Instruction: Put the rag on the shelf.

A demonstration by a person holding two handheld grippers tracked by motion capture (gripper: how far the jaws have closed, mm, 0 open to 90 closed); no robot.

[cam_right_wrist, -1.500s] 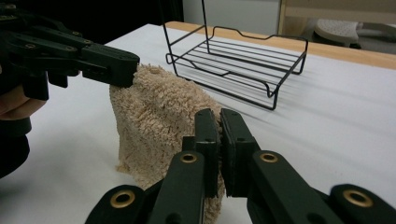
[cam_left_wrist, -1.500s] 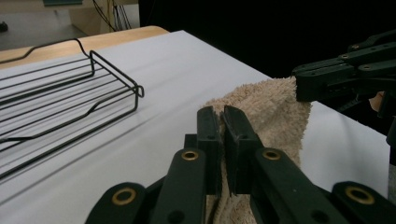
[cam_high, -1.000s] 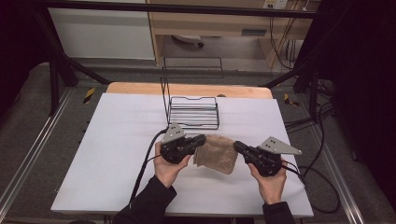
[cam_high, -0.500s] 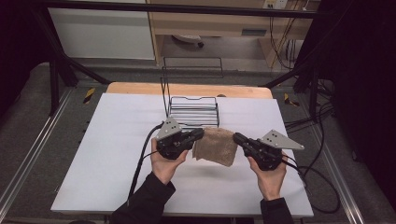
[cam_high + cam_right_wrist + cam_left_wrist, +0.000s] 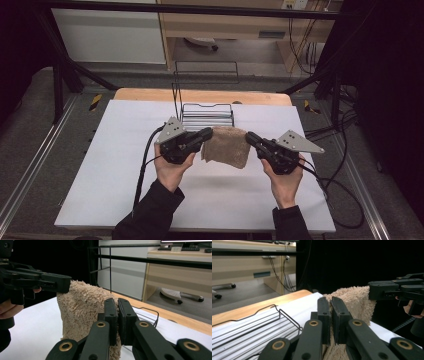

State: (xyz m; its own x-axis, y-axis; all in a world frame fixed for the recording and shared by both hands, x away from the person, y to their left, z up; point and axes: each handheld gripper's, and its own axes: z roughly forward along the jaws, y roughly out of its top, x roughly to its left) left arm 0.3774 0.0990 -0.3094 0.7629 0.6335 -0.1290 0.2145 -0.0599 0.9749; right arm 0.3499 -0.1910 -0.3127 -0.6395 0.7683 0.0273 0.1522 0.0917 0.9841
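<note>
Now the white counter [image 5: 125, 165] takes most of the high view, with a black wire rack [image 5: 207, 116] standing at its 12 o'clock side. In front of the rack, near the middle of the counter, hangs the beige towel [image 5: 227, 146]. Compared with a second ago, both hands have gone up and a little toward the rack, and the towel has left the counter surface; it now hangs in the air between them. I judge this as the lift before the towel is carried to the rack or shaken out.

The left claw [image 5: 206, 134] is clamped on the towel's upper corner at 9 o'clock, and the right claw [image 5: 249, 137] is clamped on the upper corner at 3 o'clock. In each gripper view the two black jaws stand almost together with the fluffy cloth pinched between them.
</note>
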